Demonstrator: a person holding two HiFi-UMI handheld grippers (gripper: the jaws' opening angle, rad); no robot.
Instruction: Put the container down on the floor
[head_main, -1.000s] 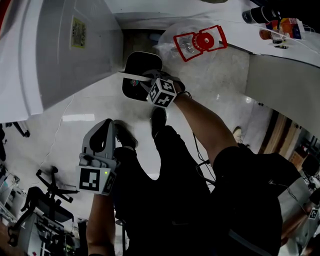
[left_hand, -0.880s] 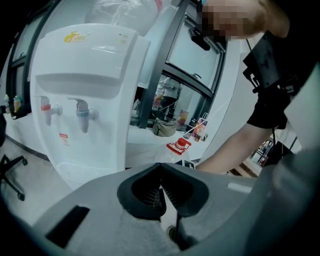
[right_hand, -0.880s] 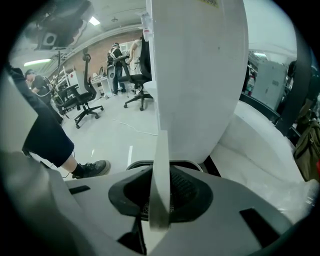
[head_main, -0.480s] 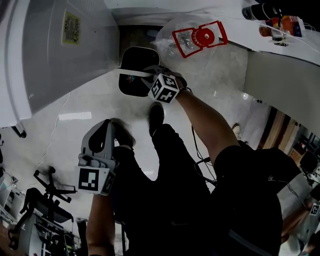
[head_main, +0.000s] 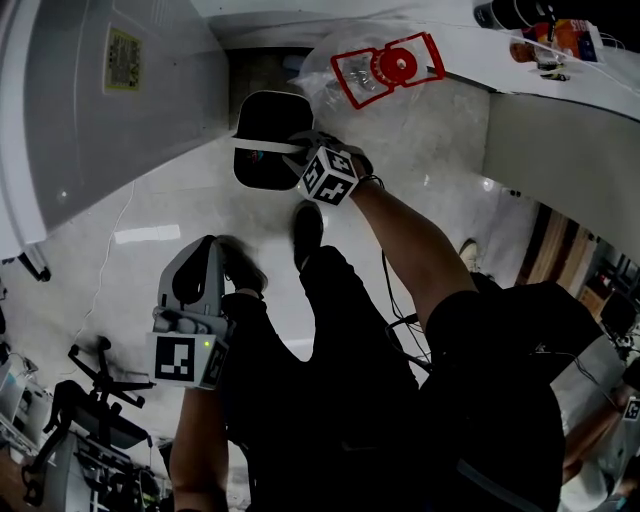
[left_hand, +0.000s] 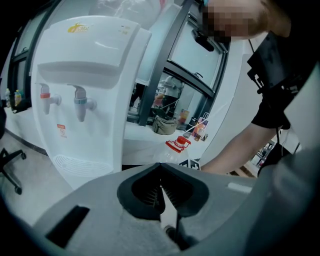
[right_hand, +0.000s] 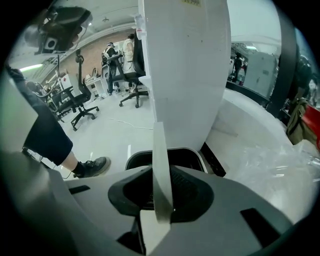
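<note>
- Currently the right tongs (right_hand: 161, 197) pinch the white handle (right_hand: 160, 150) of the black container (head_main: 268, 125), which hangs under them.
- It sits over the floor (head_main: 190, 200), just beside the dispenser (head_main: 120, 110). Can't tell if its base touches down.
- My read: the coming move is straight down. The handle runs upright through the tongs and the container's mouth faces up.
- Left tongs (left_hand: 161, 192) are pressed together and empty, well apart by the leg. The right hand is nearer.
- Yellow sticker (head_main: 123, 47) and red tag (left_hand: 61, 127) on the dispenser are unreadable.
</note>
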